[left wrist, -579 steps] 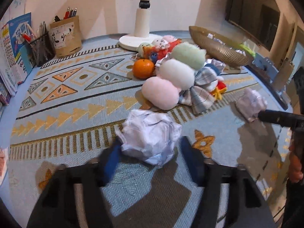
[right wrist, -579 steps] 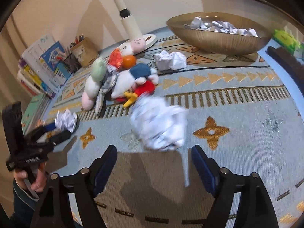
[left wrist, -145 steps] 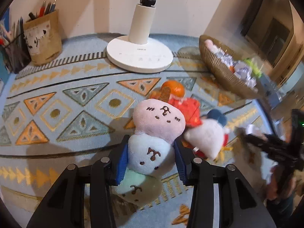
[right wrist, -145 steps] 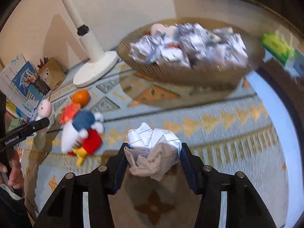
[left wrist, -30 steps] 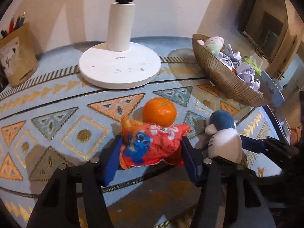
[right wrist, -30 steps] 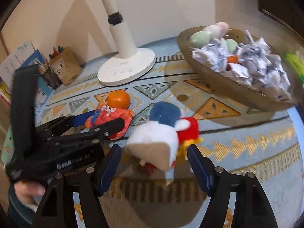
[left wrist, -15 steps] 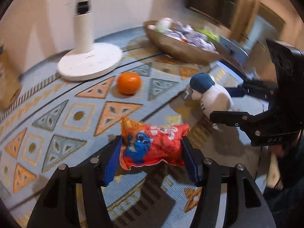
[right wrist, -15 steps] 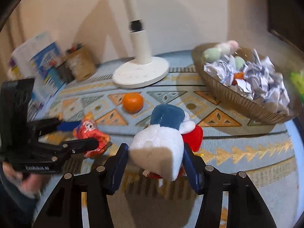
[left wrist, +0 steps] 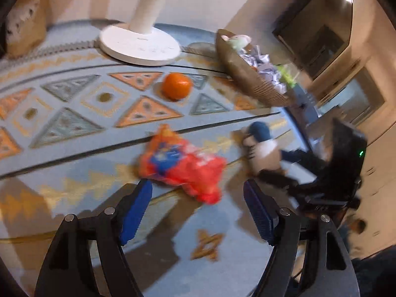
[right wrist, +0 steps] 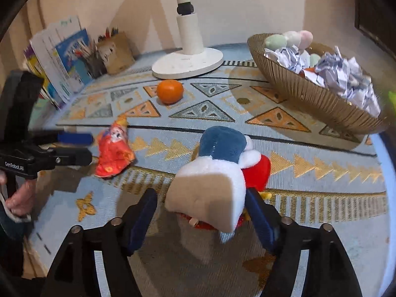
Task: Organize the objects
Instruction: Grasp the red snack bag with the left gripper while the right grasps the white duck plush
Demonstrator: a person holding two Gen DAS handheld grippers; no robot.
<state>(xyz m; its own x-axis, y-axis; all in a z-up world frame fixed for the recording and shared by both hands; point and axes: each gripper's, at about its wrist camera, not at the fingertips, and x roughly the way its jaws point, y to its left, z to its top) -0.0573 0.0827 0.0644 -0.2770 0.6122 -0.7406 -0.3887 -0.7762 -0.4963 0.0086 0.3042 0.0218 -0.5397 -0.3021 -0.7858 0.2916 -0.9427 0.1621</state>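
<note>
My left gripper point(left wrist: 198, 205) is opening; its blue pads stand clear of the red-and-orange stuffed pouch point(left wrist: 182, 164), which lies blurred on the patterned mat point(left wrist: 74, 123) just ahead of the fingertips. My right gripper point(right wrist: 201, 219) is also opening, with the blue-capped white plush toy point(right wrist: 212, 180) between its jaws; the right-hand pad lies against the toy's flank, the left-hand pad stands apart from it, so I judge nothing is clamped. Both toys look light, soft and compressible, unlikely to break; the pouch should be taken across its plump middle, the plush across its white body below the cap, since loose fabric may slide out of a shallow pinch. The tangerine point(right wrist: 170, 94) near the lamp base point(right wrist: 187, 64) is firmer, rounder and apt to roll. The right wrist view alone shows the woven bowl point(right wrist: 314, 99) heaped with crumpled paper point(right wrist: 344, 76), and the books point(right wrist: 61, 59); the left wrist view alone shows the clear gap around the pouch.
</note>
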